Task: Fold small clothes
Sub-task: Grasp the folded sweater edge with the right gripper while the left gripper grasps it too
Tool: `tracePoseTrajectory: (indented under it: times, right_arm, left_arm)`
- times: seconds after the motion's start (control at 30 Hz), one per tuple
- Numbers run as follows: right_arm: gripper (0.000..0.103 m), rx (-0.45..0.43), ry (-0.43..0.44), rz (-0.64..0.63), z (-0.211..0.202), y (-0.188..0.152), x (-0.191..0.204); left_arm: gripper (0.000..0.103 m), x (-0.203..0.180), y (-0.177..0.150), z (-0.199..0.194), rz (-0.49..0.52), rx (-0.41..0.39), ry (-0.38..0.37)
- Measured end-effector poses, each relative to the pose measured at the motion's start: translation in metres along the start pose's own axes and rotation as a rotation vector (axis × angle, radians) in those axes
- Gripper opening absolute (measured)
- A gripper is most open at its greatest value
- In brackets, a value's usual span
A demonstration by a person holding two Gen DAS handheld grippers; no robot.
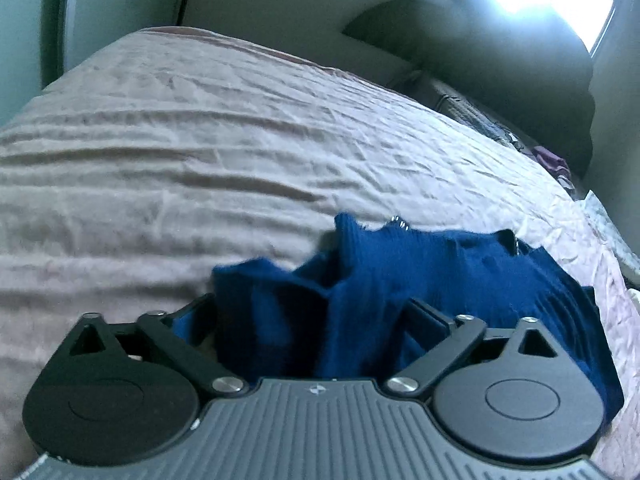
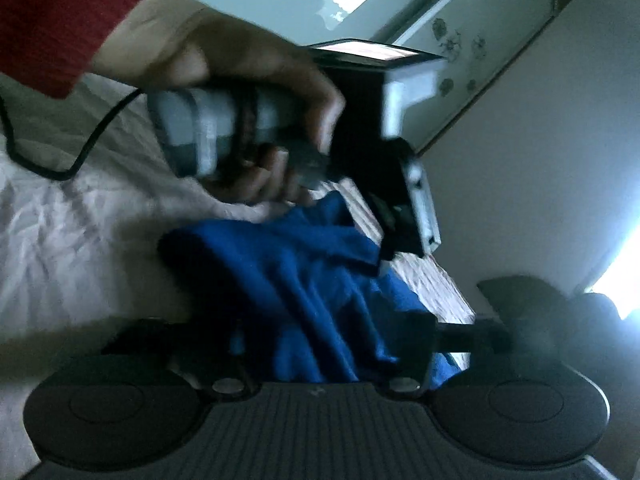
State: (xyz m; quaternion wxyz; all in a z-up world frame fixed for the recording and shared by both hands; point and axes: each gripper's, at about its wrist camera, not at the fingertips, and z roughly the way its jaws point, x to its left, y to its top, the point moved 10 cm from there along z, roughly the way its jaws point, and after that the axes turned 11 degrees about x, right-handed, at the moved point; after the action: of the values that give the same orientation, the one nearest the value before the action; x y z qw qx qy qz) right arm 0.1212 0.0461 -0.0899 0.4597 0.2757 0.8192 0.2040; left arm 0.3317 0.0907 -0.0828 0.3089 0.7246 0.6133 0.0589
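1. Blue knit garment (image 1: 360,280) bunches between your left claw (image 1: 308,316) fingers, which look spread wide; whether they pinch cloth, you cannot tell.
2. Your right claw (image 2: 320,340) has the same cloth across its fingers; blur hides its grip.
3. Both hang just above the wrinkled bed (image 1: 160,160), the left hand (image 2: 240,92) opposite, walls behind.

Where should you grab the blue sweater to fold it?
Best at its edges, I think. The blue sweater lies bunched on the bedspread, thick in the middle, so one corner per side lets it hang flat. The left gripper and right gripper each already have cloth between their fingers, coming from the near side.
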Motion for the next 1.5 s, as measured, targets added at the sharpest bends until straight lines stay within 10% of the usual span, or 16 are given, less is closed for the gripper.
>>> tracePoseTrajectory:
  times: [0.27, 0.87, 1.5]
  right_arm:
    - [0.012, 0.008, 0.138, 0.061, -0.004, 0.001, 0.001]
    - [0.006, -0.111, 0.62, 0.933, -0.045, -0.06, -0.125]
    - [0.007, -0.082, 0.48, 1.326, -0.064, -0.211, -0.211]
  left_arm:
    - [0.024, -0.014, 0.004, 0.008, 0.014, 0.024, -0.037]
    - [0.019, -0.104, 0.038, -0.051, 0.003, -0.106, 0.028]
    - [0.019, -0.292, 0.033, 0.041, 0.187, -0.05, 0.01]
